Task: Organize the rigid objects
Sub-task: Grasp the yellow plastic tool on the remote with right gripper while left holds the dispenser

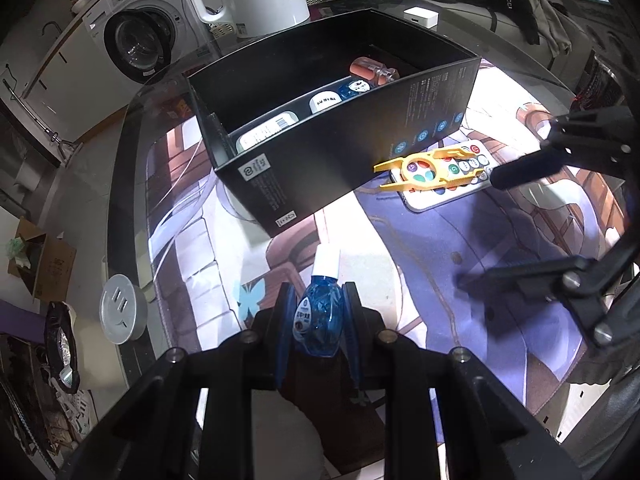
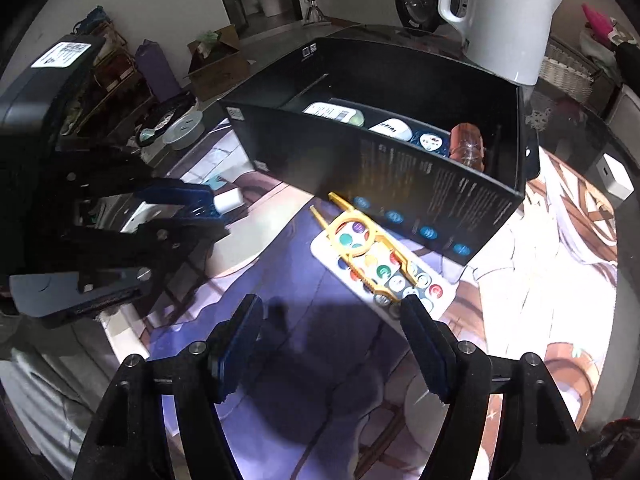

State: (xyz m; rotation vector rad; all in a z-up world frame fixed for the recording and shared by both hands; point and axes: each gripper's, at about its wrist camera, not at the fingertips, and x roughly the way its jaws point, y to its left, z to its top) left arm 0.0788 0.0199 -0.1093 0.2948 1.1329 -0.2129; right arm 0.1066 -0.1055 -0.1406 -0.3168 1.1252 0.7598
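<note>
The left tongs [image 1: 320, 312] are seen pinching a small blue bottle [image 1: 319, 316] with a white cap; the bottle is held between the blue pads [image 1: 286, 320], cap pointing forward toward the black box [image 1: 340, 152]. In the right wrist view the same left tongs [image 2: 208, 204] appear at 9 o'clock, with the white cap of the bottle [image 2: 229, 200] protruding from them.

The right tongs [image 2: 332, 344] are held spread, with nothing between the fingers [image 2: 424, 344], above the printed mat [image 2: 320, 360] on the worktop [image 1: 132, 200]. Just beyond their right finger, at 12 to 1 o'clock, a white remote control [image 2: 384, 276] with coloured buttons is found lying flat on the mat. A yellow plastic tool [image 2: 360, 240] is laid across the remote, touching it. Both are just beside the near wall of the box.

Inside the box, along that wall, white adapters [image 2: 394, 130], a blue-and-white plug [image 2: 430, 142] and an orange-handled item [image 2: 466, 144] are observed. A white kettle [image 2: 504, 16] is stood behind the box, at 1 o'clock in the right wrist view. A small white block [image 2: 614, 176] is noted at 3 o'clock, well apart from the box.
</note>
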